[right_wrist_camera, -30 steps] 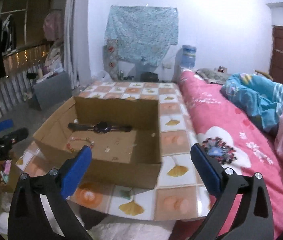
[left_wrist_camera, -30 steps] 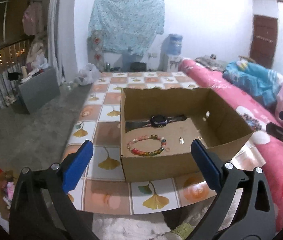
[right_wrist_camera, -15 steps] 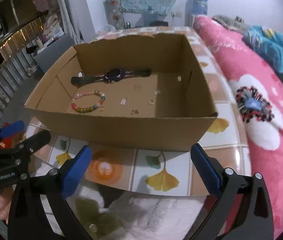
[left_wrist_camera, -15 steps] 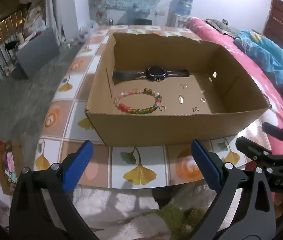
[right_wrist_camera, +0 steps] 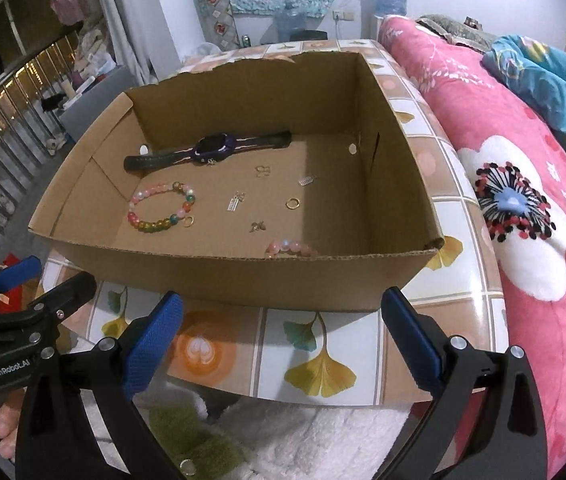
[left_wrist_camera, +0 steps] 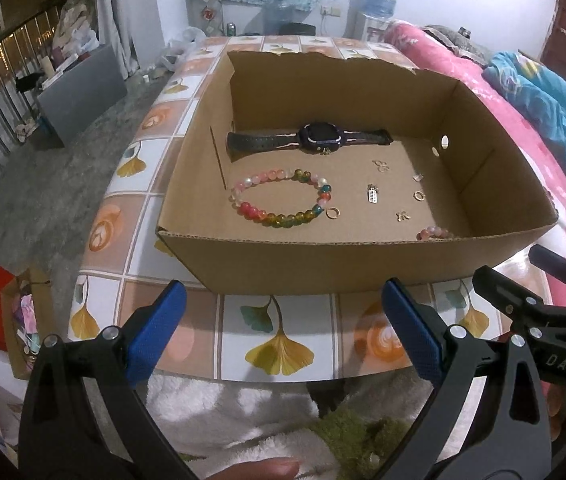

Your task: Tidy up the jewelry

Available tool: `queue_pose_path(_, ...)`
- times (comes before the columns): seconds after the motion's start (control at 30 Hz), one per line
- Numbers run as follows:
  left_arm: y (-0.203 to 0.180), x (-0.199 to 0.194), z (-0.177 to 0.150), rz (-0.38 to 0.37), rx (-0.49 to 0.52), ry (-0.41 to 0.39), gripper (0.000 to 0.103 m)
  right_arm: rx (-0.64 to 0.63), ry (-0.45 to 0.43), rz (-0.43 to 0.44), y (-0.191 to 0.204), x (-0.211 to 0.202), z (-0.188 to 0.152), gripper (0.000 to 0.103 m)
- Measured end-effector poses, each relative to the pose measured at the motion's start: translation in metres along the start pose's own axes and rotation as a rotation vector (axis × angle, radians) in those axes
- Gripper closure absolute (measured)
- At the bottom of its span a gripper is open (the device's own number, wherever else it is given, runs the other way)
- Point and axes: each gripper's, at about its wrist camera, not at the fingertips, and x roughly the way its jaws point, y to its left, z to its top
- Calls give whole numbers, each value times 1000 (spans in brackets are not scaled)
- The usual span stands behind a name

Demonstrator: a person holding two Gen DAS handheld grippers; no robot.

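Bead bracelet (left_wrist_camera: 283,198): light, floppy, slippery; you pinch one bead strand.
Jaws: both grippers spread, empty, short of box (left_wrist_camera: 323,264).

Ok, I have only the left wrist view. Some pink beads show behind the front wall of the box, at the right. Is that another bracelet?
Observer: The right wrist view shows a longer arc of pink beads close against the near wall. The rest is hidden, so it is likely a bracelet.
Operator: Is the right tool open? I see only its side.
Observer: Yes, the right tool is wide open and empty, in front of the cardboard box.
Operator: Is there anything on the left wall of the box?
Observer: A round hole, beside the end of the watch strap.
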Motion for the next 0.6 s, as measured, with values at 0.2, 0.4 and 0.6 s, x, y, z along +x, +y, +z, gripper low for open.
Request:
queue_pose_path(0.2, 1, 1, 1, 8, 0, 0, 8, -14, 3, -5, 3, 3, 4, 7)
queue_pose_path(0.4, 2, 1, 3, 15, 5, -10, 8, -12, 6, -8, 3, 3, 4, 7)
queue_pose_path(0.6, 1, 1, 3, 15, 5, -10, 8, -11, 8, -8, 3, 3, 4, 7)
